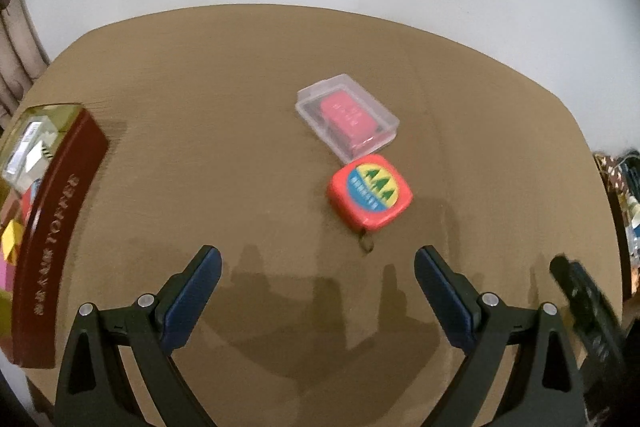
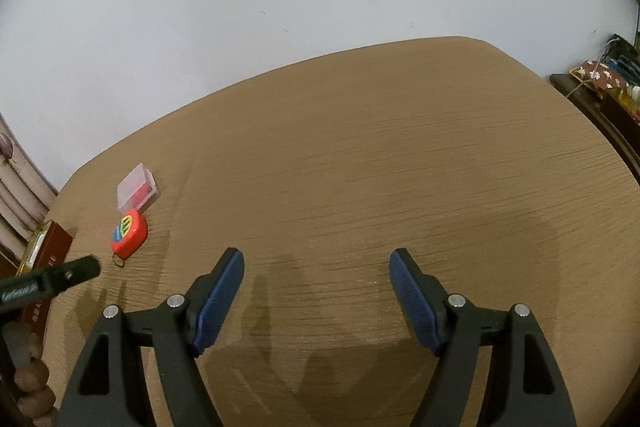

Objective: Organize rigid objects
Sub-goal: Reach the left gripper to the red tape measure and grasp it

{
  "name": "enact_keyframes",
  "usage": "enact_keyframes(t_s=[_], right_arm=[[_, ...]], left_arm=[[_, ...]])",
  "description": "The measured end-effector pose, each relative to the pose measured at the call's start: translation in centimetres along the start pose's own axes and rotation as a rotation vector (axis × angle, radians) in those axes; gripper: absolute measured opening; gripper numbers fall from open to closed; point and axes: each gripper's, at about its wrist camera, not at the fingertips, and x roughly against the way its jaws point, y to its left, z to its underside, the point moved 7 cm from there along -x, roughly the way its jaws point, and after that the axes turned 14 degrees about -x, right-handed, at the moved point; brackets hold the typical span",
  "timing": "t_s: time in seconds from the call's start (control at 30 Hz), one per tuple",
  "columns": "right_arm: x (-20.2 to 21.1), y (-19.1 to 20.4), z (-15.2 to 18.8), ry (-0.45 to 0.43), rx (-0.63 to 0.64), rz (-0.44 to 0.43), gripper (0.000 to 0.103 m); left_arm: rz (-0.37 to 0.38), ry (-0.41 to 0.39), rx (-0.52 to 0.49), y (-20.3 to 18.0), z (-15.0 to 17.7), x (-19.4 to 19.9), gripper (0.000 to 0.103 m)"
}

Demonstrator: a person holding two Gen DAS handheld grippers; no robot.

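A red tape measure [image 1: 370, 191] with a round yellow, blue and green label lies on the wooden table [image 1: 224, 147]. Touching its far side is a clear plastic case [image 1: 346, 117] with a red block inside. My left gripper [image 1: 318, 261] is open and empty, just short of the tape measure. A dark red toffee tin [image 1: 56, 227] stands at the left and holds several small items. In the right wrist view the tape measure [image 2: 129, 236], the case [image 2: 138, 193] and the tin [image 2: 48, 259] sit far left. My right gripper [image 2: 317, 263] is open and empty over bare table.
One black finger [image 2: 60, 277] of the left gripper reaches into the right wrist view from the left. The right gripper's black body [image 1: 588, 311] shows at the right edge of the left wrist view. A dark shelf [image 2: 596, 107] with patterned cloth stands beyond the table's right edge. A white wall lies behind.
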Motion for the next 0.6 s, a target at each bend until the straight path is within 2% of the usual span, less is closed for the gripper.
enact_keyframes(t_s=[0.13,0.33,0.5,0.6], right_arm=[[0.3,-0.4,-0.1,-0.005,-0.007,-0.013,0.077],[1.2,-0.9,-0.4,-0.012,-0.015,-0.032,0.077],[1.7,-1.4,-0.6,-0.018,-0.023,-0.042,0.077],[1.9,-1.4,-0.6,-0.020,-0.025,-0.043,0.077]], left_arm=[[0.031,0.014,0.038,-0.6,-1.0,-0.9,0.095],[0.035,0.039,0.092,-1.0,-2.3,-2.3,0.095],[0.019,0.071,0.149,-0.8,-2.3,-3.4,0.095],[-0.025,0.068,0.138,-0.6,-2.0,-3.4,0.095]])
